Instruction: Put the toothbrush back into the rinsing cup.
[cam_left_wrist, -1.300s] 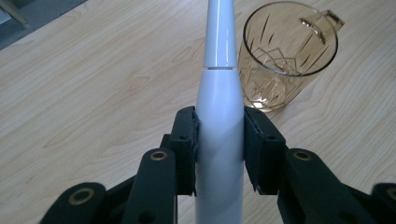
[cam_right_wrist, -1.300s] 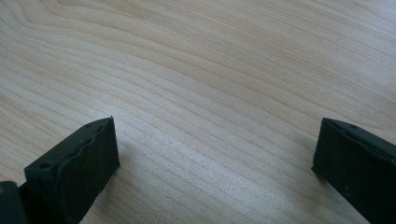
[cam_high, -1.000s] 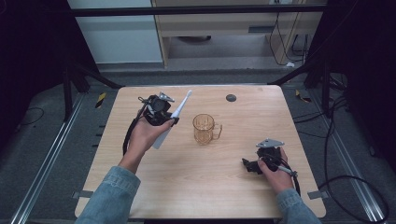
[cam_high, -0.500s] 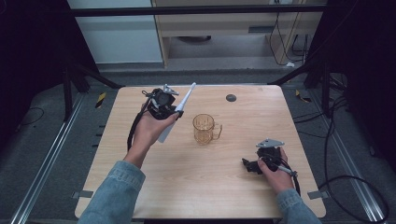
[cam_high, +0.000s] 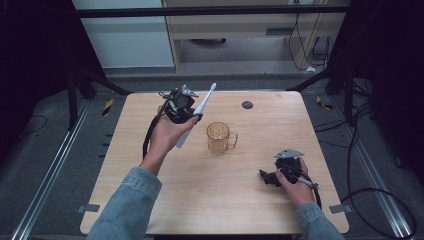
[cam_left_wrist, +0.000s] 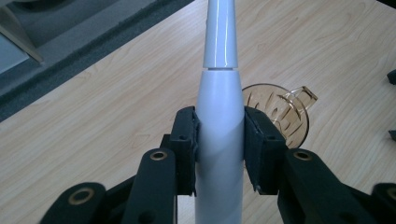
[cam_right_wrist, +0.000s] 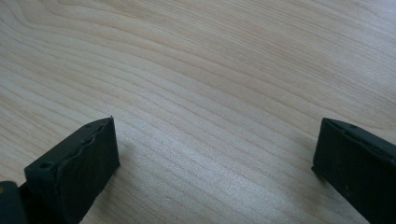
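While the wooden table (cam_high: 210, 200) bears an empty amber glass mug (cam_high: 218, 138), the left gripper (cam_high: 181, 106) clamps a white electric toothbrush (cam_high: 196, 114) aloft, just left of the mug. Pickup looks done; placing it remains. The right gripper (cam_high: 280, 172) rests wide open.

1 toothbrush (cam_high: 196, 115), 1 mug (cam_high: 219, 138), 2 tools.

Light wood table (cam_high: 150, 200); grey floor (cam_high: 45, 165); pale cabinet (cam_high: 135, 40) behind; dark surroundings; cables (cam_high: 380, 200) at right
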